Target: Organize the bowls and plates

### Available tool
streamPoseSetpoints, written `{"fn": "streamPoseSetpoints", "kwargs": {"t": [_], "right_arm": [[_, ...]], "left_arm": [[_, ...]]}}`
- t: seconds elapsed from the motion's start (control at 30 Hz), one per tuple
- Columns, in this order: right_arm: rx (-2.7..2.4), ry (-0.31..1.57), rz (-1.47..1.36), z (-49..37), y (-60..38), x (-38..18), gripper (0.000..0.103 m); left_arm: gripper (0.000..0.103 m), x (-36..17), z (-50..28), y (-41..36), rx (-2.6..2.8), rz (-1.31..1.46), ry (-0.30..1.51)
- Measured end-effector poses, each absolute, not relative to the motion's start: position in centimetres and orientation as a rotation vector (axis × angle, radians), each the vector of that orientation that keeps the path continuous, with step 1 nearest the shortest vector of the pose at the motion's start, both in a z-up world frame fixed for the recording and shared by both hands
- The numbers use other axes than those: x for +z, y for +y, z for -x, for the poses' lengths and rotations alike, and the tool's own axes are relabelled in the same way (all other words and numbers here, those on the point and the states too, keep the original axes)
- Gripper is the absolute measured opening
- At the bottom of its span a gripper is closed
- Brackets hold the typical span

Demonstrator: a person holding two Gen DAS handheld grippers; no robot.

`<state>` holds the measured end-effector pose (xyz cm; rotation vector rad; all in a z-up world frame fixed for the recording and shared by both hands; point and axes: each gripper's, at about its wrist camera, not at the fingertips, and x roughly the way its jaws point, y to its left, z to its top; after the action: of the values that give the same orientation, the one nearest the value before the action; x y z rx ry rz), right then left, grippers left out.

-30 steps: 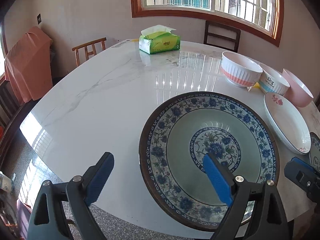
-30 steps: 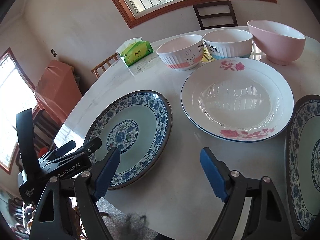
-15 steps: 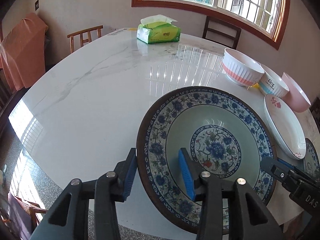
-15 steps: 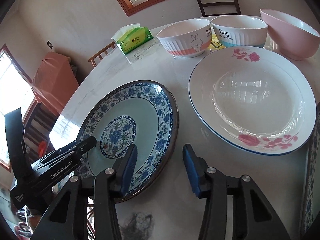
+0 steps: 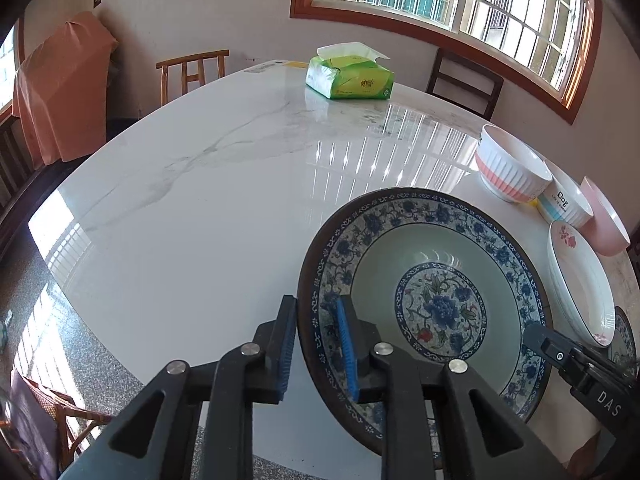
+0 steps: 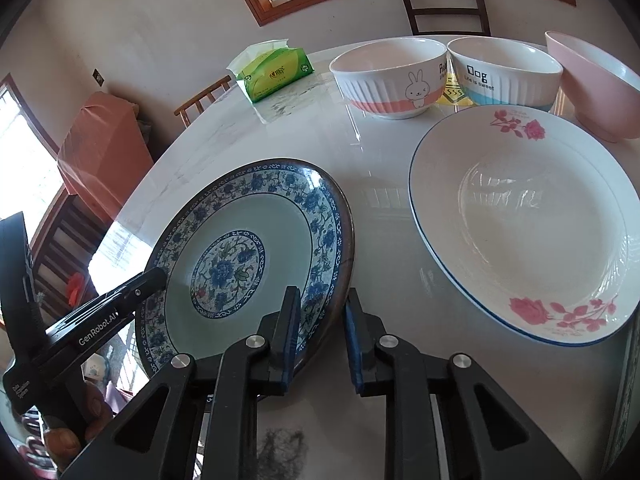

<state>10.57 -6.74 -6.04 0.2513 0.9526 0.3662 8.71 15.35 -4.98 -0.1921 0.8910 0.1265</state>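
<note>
1. Blue-and-white floral plate (image 5: 424, 300): the landmark item, lying at the near edge of the marble table (image 5: 208, 200). Half a second ago both sets of jaws stood wider around its rim; now both have narrowed onto it.
2. Left gripper (image 5: 316, 354): clamped on the plate's left rim, one blue pad under the brown outer edge, the other on the patterned border.
3. Right gripper (image 6: 320, 334): jaws drawn together across the plate's opposite rim, one pad over the border, one outside. Firm contact of the outer pad is hard to confirm; a sliver of gap may remain.
4. Meaning for the task: judged a two-handed hold, set up for lifting and stacking. The plate looks slightly tilted in the right wrist view; whether it is off the table cannot be told.
5. White rose plate (image 6: 528, 224): just right of the landmark plate, apart from it.
6. Rabbit bowl (image 6: 390, 76), "Dog" bowl (image 6: 504, 76), pink bowl (image 6: 596, 84): in a row beyond the rose plate.
7. Second blue-patterned plate (image 5: 624, 340): past the rose plate, cut off by the frame and partly hidden by the right gripper.
8. Green tissue pack (image 5: 350, 76): far across the table.
</note>
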Motion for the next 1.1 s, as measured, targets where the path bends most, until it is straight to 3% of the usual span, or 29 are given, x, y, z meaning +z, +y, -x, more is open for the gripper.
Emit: {"fn": "streamPoseSetpoints", "kwargs": {"t": [0.37, 0.47, 0.5, 0.53, 0.67, 0.83, 1.1], "right_arm": [[0.432, 0.886, -0.318, -8.0, -10.6, -4.0, 0.024], [0.418, 0.815, -0.365, -4.3, -16.6, -1.5, 0.038], [0.387, 0.797, -0.371, -3.0, -19.0, -0.9, 0.042], [0.358, 0.797, -0.370, -2.0, -21.5, -0.3, 0.048], [0.157, 0.817, -0.342, 1.6, -31.4, 0.2, 0.055], [0.046, 0.899, -0.298, 3.6, -39.0, -2.0, 0.055], [0.190, 0.935, -0.461, 1.2, -41.5, -5.4, 0.051]], "left_arm": [[0.023, -2.9, -6.1, 15.6, 0.200, 0.197, 0.810], [0.044, -0.5, -4.0, 13.0, 0.109, 0.184, 0.764], [0.055, 0.1, -3.5, 11.4, 0.035, 0.174, 0.768], [0.059, 0.5, -3.4, 9.6, -0.054, 0.168, 0.788], [0.058, 0.7, -3.6, 1.1, -0.370, 0.168, 0.880], [0.059, -0.7, -4.9, -7.3, -0.535, 0.152, 0.995], [0.059, -3.5, -6.0, -12.3, -0.531, 0.157, 1.098]]}}
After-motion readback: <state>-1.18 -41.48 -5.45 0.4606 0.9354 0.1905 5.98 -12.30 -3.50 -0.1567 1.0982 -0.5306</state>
